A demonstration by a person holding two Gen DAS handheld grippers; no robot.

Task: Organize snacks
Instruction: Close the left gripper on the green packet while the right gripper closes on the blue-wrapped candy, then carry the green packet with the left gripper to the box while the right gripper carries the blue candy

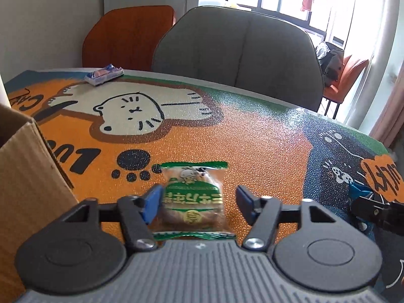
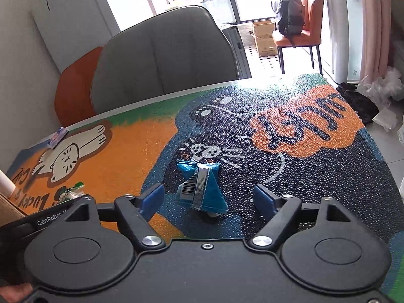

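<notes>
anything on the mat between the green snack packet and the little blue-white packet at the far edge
Nothing. In the left wrist view the mat between the green snack packet and the blue-white packet shows only its printed cat and paw.

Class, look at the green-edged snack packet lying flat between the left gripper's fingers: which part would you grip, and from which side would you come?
Grip the green snack packet across its plump middle, one finger on each long side, coming from the near sealed end. It lies flat on the table mat; its crimped ends are thin and would probably slip. The left gripper already straddles it.
</notes>
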